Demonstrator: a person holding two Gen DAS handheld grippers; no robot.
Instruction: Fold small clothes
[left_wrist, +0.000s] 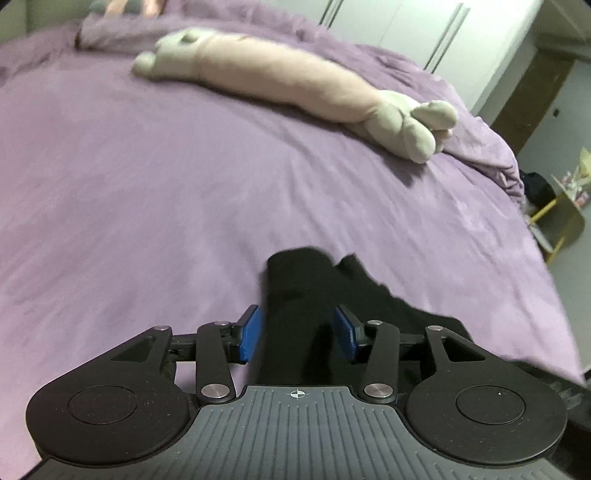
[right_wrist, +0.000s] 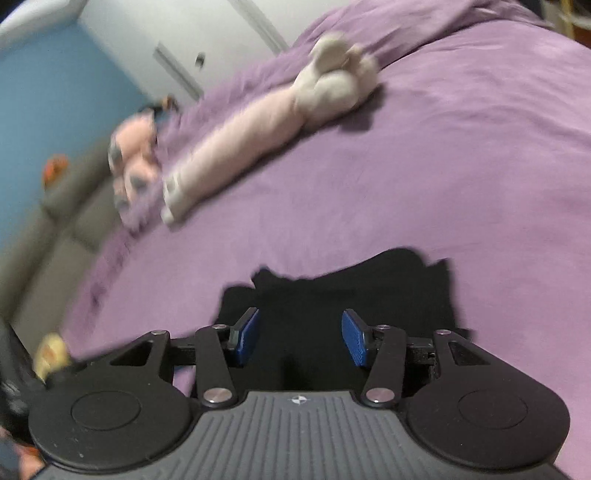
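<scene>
A small black garment (left_wrist: 295, 295) lies bunched on the purple bedspread (left_wrist: 147, 184). In the left wrist view it runs as a thick fold straight through the gap of my left gripper (left_wrist: 298, 334). The blue pads (left_wrist: 251, 332) stand apart at its sides, and I see no pinch in the cloth. In the right wrist view the same black garment (right_wrist: 369, 288) spreads flatter under my right gripper (right_wrist: 300, 338). Its blue pads (right_wrist: 354, 341) stand well apart over the cloth, with nothing clamped between them. Both views are blurred.
A long pink and beige plush toy (left_wrist: 295, 85) lies across the far part of the bed, also in the right wrist view (right_wrist: 258, 129). A second pink soft toy (right_wrist: 136, 155) sits at the bed's left edge. White wardrobe doors (left_wrist: 406, 26) stand behind.
</scene>
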